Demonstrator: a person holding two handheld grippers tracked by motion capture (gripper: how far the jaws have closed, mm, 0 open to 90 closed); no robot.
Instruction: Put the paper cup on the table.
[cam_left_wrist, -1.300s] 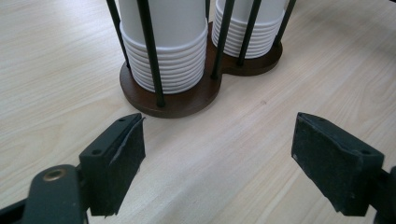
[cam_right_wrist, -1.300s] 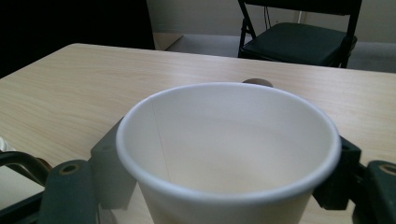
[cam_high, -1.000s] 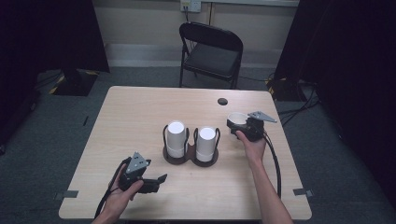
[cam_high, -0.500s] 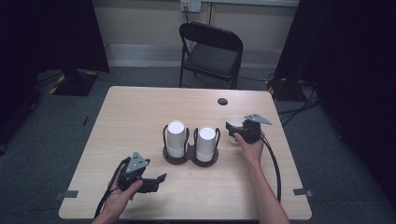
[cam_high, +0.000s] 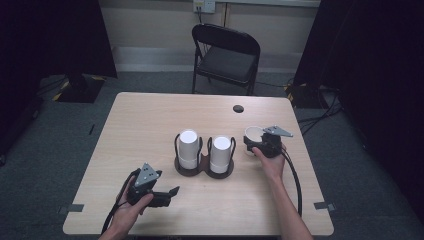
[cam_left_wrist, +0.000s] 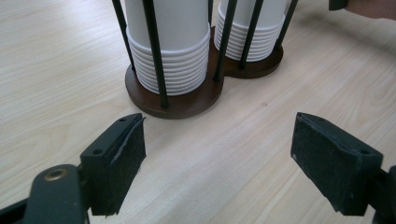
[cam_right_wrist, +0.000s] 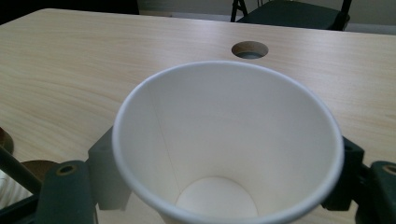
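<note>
A dark wooden two-ring cup holder (cam_high: 202, 169) stands mid-table with a stack of white paper cups in each ring, one on the left (cam_high: 188, 148) and one on the right (cam_high: 221, 153). Just right of it, my right gripper (cam_high: 256, 142) is shut on a single white paper cup (cam_high: 253, 133), held mouth up. In the right gripper view this empty cup (cam_right_wrist: 224, 140) sits between the jaws of the gripper (cam_right_wrist: 229, 184). My left gripper (cam_high: 171, 193) rests open near the front left. Its view shows the gripper (cam_left_wrist: 219, 158) facing the holder's base (cam_left_wrist: 187, 100) and the cup stacks (cam_left_wrist: 170, 51).
A round cable hole (cam_high: 238, 108) lies in the tabletop behind the right gripper, also visible past the cup as the hole (cam_right_wrist: 250, 49). A black folding chair (cam_high: 227, 55) stands beyond the far table edge. Cables trail from both grippers toward the front edge.
The right gripper with the cup has drifted slightly nearer the person and a little toward the holder. The left gripper has stayed put.
</note>
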